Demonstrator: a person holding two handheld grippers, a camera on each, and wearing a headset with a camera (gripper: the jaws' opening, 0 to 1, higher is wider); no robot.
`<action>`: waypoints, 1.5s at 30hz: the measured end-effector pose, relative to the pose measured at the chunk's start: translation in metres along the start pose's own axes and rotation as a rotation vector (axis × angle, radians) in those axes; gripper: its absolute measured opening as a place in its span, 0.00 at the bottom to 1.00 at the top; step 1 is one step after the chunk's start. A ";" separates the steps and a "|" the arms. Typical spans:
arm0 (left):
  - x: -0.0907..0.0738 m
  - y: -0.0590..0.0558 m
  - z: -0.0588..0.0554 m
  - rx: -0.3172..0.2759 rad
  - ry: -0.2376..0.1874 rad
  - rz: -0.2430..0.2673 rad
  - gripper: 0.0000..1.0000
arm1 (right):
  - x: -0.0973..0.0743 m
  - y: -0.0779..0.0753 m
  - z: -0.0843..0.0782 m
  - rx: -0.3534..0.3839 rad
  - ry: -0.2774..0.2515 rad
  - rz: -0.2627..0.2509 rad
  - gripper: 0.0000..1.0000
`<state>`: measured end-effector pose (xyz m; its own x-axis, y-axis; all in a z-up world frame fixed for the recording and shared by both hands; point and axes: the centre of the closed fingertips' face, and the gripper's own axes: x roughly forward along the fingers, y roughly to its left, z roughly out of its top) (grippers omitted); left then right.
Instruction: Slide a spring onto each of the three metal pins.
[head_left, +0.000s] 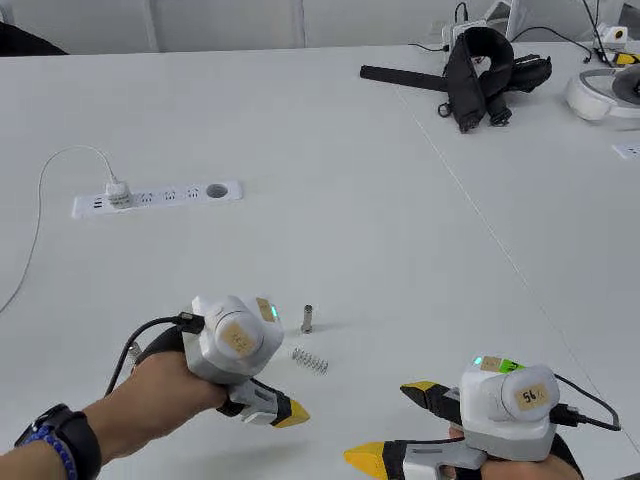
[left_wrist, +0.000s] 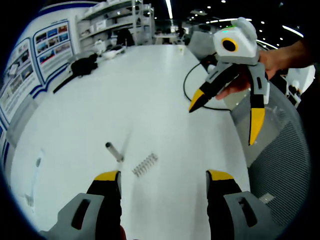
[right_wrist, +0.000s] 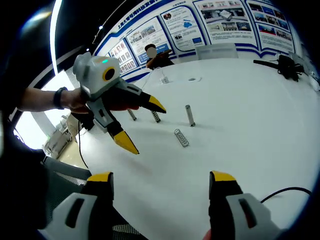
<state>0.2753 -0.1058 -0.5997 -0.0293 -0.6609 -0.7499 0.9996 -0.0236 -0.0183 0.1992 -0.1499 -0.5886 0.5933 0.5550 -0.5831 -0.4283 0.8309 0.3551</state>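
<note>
One bare metal pin (head_left: 307, 318) stands upright on the white table (head_left: 330, 180), with a loose spring (head_left: 310, 360) lying just in front of it. My left gripper (head_left: 285, 408) hovers open to the left of the spring, and my right gripper (head_left: 392, 423) is open at the lower right. The left gripper view has the pin (left_wrist: 114, 151) and spring (left_wrist: 145, 164) ahead of my left gripper (left_wrist: 163, 176), with the right gripper (left_wrist: 222, 125) opposite. In the right gripper view, beyond my right gripper (right_wrist: 161, 176), lie the spring (right_wrist: 181, 137) and pin (right_wrist: 190, 115). Two more coiled uprights (right_wrist: 156, 116) stand behind the left gripper (right_wrist: 146, 128).
A white power strip (head_left: 155, 197) with a plug and cable lies at the mid left. Black straps (head_left: 480, 60) and a white device (head_left: 600, 95) sit at the far right. A mesh chair (left_wrist: 285, 165) stands by the table's near edge.
</note>
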 end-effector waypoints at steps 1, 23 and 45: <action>0.002 0.000 0.001 -0.004 0.000 -0.008 0.71 | 0.001 0.001 0.000 -0.004 0.001 0.001 0.80; 0.053 0.008 -0.015 0.036 0.099 -0.101 0.61 | -0.005 -0.005 -0.005 0.025 -0.003 -0.012 0.79; 0.055 0.018 -0.023 -0.041 0.071 -0.034 0.21 | -0.003 -0.003 -0.008 0.042 -0.003 -0.005 0.78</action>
<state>0.2915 -0.1251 -0.6567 -0.0639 -0.6051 -0.7936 0.9974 -0.0130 -0.0704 0.1936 -0.1542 -0.5934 0.5976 0.5507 -0.5827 -0.3962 0.8347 0.3825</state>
